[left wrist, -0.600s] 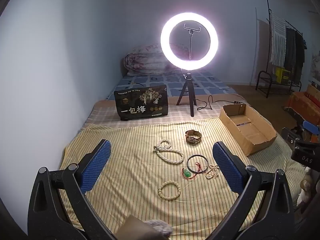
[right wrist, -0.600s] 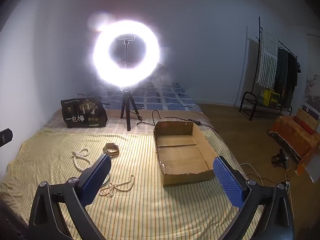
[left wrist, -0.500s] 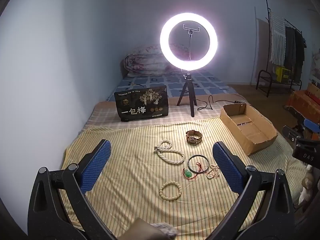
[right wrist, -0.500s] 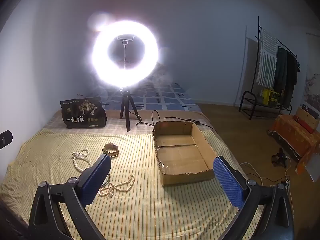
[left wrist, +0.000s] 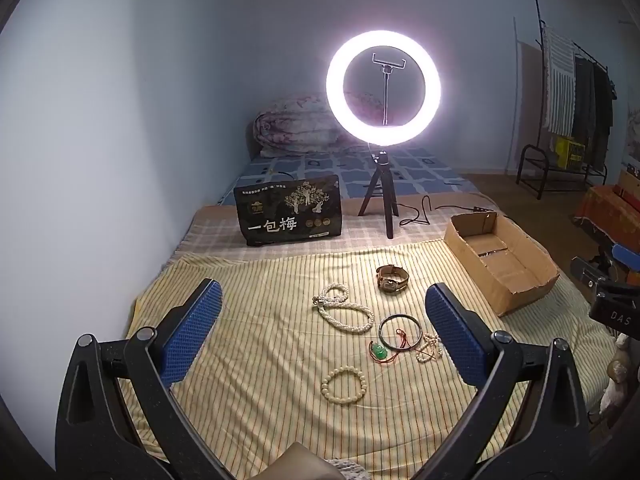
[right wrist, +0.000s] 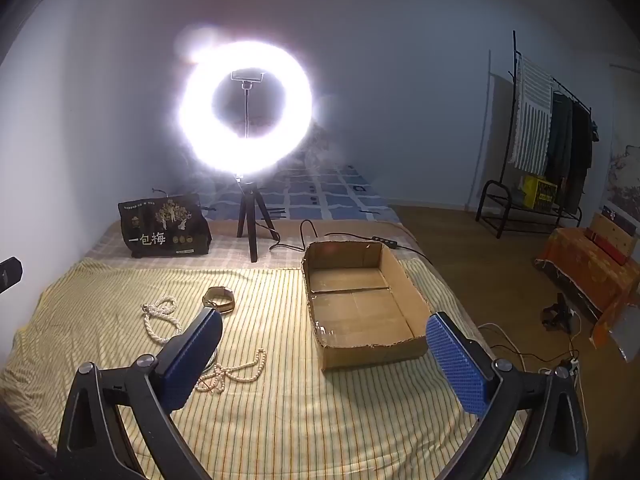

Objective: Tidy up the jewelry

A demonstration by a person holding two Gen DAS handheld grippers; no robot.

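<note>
Jewelry lies scattered on a yellow striped cloth [left wrist: 248, 364]: a thick pearl necklace [left wrist: 344, 309], a gold watch [left wrist: 392, 279], a dark bangle [left wrist: 400, 330], a green pendant on a red cord [left wrist: 379, 351], a thin bead strand [left wrist: 429, 347] and a cream bead bracelet [left wrist: 344, 384]. My left gripper [left wrist: 320, 334] hovers open above them, holding nothing. My right gripper [right wrist: 324, 360] is open and holds nothing, in front of an empty cardboard box [right wrist: 360, 304]. The right wrist view also shows the necklace [right wrist: 160, 318], the watch [right wrist: 219, 298] and the bead strand [right wrist: 236, 372].
A lit ring light on a small tripod [left wrist: 383, 92] stands behind the cloth, with a black printed bag [left wrist: 289, 216] to its left. Cables [right wrist: 344, 236] run behind the box. A clothes rack [right wrist: 548, 136] and an orange-covered piece of furniture [right wrist: 588, 264] stand on the floor at right.
</note>
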